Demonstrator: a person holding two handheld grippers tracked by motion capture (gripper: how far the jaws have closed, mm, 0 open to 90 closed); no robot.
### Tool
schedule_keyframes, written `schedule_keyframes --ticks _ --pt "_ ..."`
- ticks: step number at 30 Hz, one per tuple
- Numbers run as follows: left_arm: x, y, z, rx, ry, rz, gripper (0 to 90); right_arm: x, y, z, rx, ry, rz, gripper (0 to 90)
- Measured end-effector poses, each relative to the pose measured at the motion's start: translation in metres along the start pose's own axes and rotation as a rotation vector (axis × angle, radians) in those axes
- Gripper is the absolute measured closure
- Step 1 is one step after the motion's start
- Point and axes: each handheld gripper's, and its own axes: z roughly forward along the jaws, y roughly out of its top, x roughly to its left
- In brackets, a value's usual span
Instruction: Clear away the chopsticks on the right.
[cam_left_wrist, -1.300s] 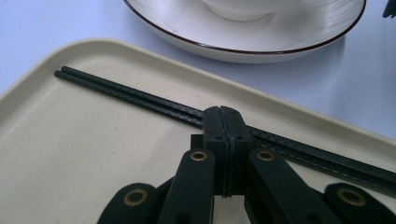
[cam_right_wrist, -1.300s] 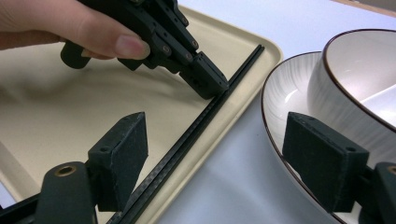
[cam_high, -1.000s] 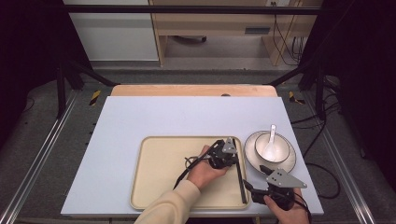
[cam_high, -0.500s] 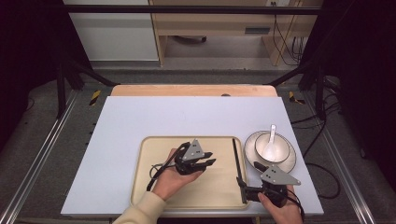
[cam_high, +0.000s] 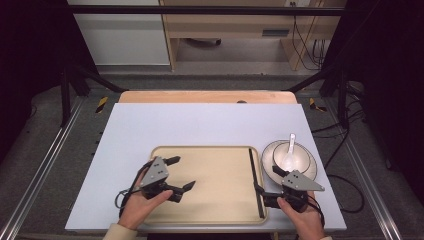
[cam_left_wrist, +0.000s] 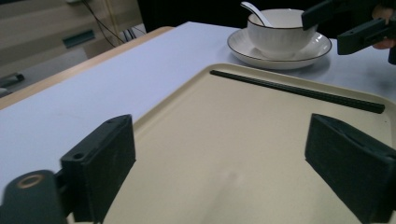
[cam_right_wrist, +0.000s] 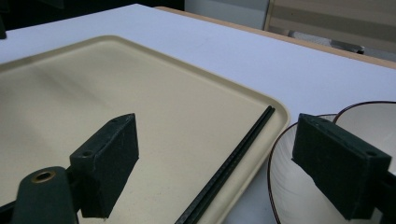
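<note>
With your left tool (cam_high: 180, 173) spread wide and empty, the thin black chopsticks (cam_high: 256, 182) ahead could have rolled if nudged.

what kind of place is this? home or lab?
Most likely a lab recording rig, not a home: dark metal frame around a white table, loose cables behind, and a staged tray with bowl.

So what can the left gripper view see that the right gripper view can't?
The left gripper view alone shows the white spoon standing in the whole bowl, and the other gripper beside it. The right gripper view alone shows the tray's near-left stretch and just the edge of the bowl on its saucer. Both share the beige tray, the black chopsticks along its edge, the pale blue table, and open jaws holding nothing.
</note>
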Motion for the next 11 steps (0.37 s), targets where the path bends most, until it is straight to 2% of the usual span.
schedule_keyframes --ticks 4,6,7,9,11 --pt "0.008 -0.011 -0.022 -0.021 0.034 0.002 4.7 0.000 -0.002 -0.003 -0.012 -0.001 0.002 14.6" --pt "0.014 -0.022 -0.038 -0.056 0.062 -0.036 4.6 -0.001 -0.003 -0.009 -0.026 -0.008 0.001 14.3" --pt "0.014 -0.022 -0.038 -0.056 0.062 -0.036 4.6 -0.001 -0.003 -0.009 -0.026 -0.008 0.001 14.3" --pt "0.021 -0.034 -0.052 -0.054 0.106 -0.041 4.3 -0.002 -0.005 -0.012 -0.020 -0.009 0.006 13.4" --pt "0.028 -0.042 -0.063 -0.065 0.140 -0.071 3.3 -0.001 -0.005 -0.013 -0.013 -0.014 0.002 11.6"
